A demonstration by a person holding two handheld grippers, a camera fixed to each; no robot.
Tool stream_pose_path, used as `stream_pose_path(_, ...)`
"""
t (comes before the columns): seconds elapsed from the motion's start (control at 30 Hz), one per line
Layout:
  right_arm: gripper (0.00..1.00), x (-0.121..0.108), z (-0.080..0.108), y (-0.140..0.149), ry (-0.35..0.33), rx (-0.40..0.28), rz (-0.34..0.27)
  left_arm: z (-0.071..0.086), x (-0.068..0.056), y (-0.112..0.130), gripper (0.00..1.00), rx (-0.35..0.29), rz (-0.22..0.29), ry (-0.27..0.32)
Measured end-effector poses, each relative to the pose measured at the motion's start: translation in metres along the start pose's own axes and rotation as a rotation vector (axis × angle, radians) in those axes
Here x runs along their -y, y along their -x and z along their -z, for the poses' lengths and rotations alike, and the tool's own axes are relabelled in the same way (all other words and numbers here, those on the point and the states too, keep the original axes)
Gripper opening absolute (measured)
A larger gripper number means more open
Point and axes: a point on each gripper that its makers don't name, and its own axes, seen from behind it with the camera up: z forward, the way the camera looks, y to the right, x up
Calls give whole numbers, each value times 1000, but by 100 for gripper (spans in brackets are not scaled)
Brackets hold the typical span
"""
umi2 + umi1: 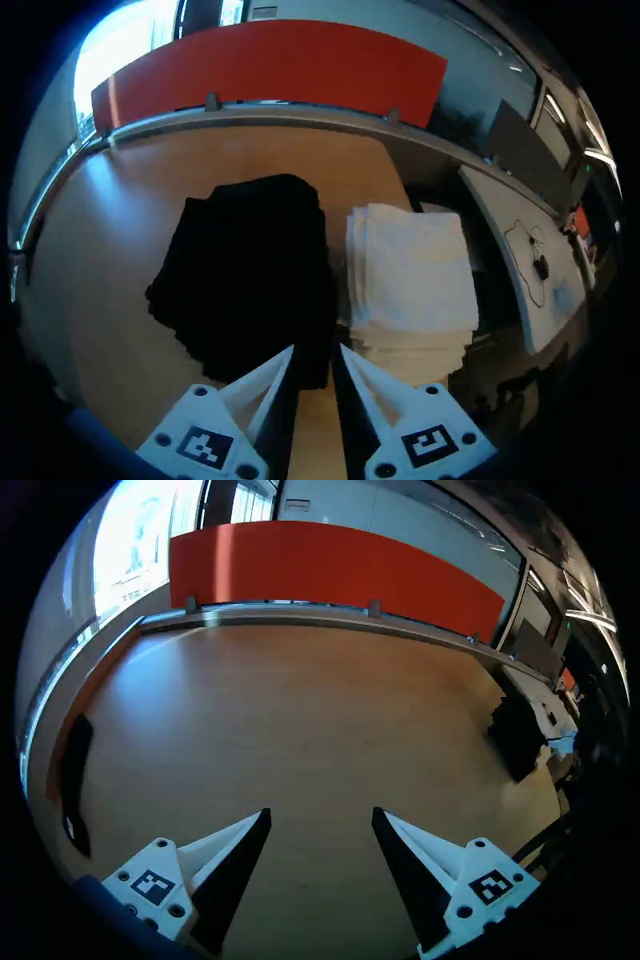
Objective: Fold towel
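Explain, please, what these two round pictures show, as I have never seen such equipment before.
There is no robot arm here. A person holds a two-finger gripper in each hand, and a fisheye camera rides on each gripper, looking forward along its fingers.

The left gripper view shows the left gripper with its fingers wide apart above the wooden table, holding nothing.

The right gripper view shows the right gripper with only a narrow gap between its fingers, also holding nothing. It points at a pile of black towels and, beside it, a stack of folded white towels.

An orange screen stands along the table's far edge.
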Motion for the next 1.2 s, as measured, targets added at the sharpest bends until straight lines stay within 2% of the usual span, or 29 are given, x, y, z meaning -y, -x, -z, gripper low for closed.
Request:
stream_pose_path(0.13,63,2,7,-1,13,-16,1,0,2,-1,93,-3,-1,3)
stream_pose_path(0.33,91,6,14,-4,33,-36,1,0,2,-1,94,-7,-8,16)
stream_pose_path(0.77,92,33,33,-28,51,-145,-22,-1,7,-9,94,-45,-16,35)
stream_pose_path(1.0,93,62,53,-65,25,-311,-63,-1,15,-22,94,-99,-13,27)
stream_pose_path(1.2,92,87,71,-95,3,-430,-88,3,20,-42,94,-174,-11,25)
